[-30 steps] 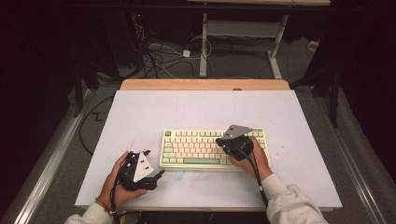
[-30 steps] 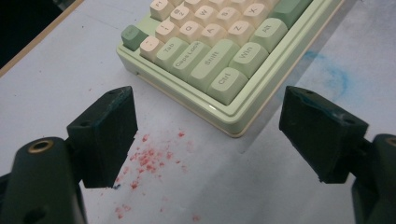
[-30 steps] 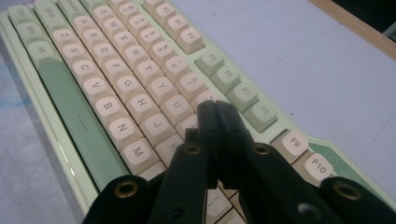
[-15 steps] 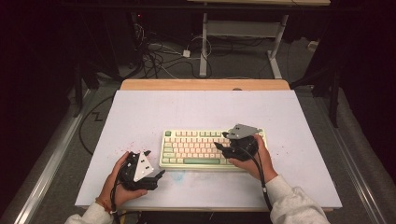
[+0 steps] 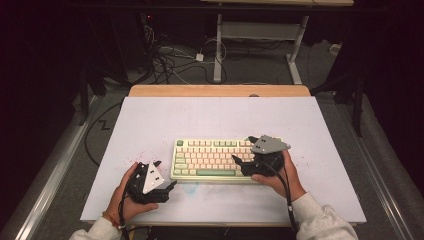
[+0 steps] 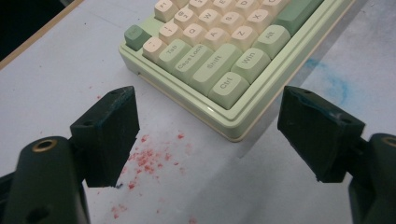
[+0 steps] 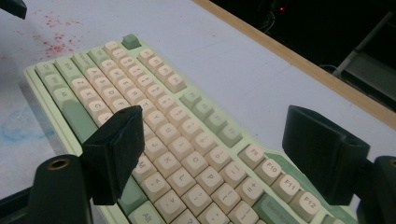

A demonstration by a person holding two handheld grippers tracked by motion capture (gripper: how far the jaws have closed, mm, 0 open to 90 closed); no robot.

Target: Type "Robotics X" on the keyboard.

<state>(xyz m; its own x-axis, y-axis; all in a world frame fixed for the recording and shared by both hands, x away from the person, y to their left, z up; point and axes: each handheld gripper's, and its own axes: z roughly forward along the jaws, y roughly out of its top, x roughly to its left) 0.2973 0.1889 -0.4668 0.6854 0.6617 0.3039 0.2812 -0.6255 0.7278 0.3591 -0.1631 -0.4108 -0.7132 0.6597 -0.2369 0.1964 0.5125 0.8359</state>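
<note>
Right gripper [image 5: 243, 151] over keyboard [image 5: 210, 159] (jaws apart).

a compact keyboard [image 5: 225, 159] lies flat on the white table top, toward its near edge and a little right of centre. its case is pale green, its letter keys cream, and its modifier keys, space bar and corner key a deeper green.
</note>
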